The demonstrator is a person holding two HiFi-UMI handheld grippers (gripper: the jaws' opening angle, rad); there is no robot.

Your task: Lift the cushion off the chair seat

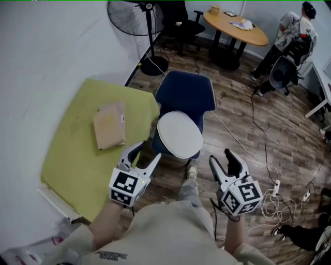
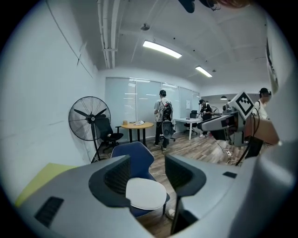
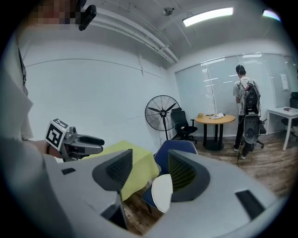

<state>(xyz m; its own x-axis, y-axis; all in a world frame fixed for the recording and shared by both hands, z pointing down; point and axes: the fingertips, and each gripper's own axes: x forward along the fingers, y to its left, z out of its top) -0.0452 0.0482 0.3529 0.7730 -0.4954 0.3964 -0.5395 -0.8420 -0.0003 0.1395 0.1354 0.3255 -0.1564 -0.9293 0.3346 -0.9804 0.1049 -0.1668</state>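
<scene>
A round white cushion lies on the seat of a blue chair in front of me. My left gripper hovers just short of the cushion's left edge, open and empty. The right gripper is open too, off to the cushion's right and apart from it. In the left gripper view the cushion shows between the open jaws of the left gripper, some way ahead. In the right gripper view the cushion is seen edge-on past the right gripper, with the chair back behind it.
A yellow-green covered table with a flat cardboard package stands left of the chair, touching it. Behind are a standing fan, a round wooden table and a person. Cables and a power strip lie on the floor at right.
</scene>
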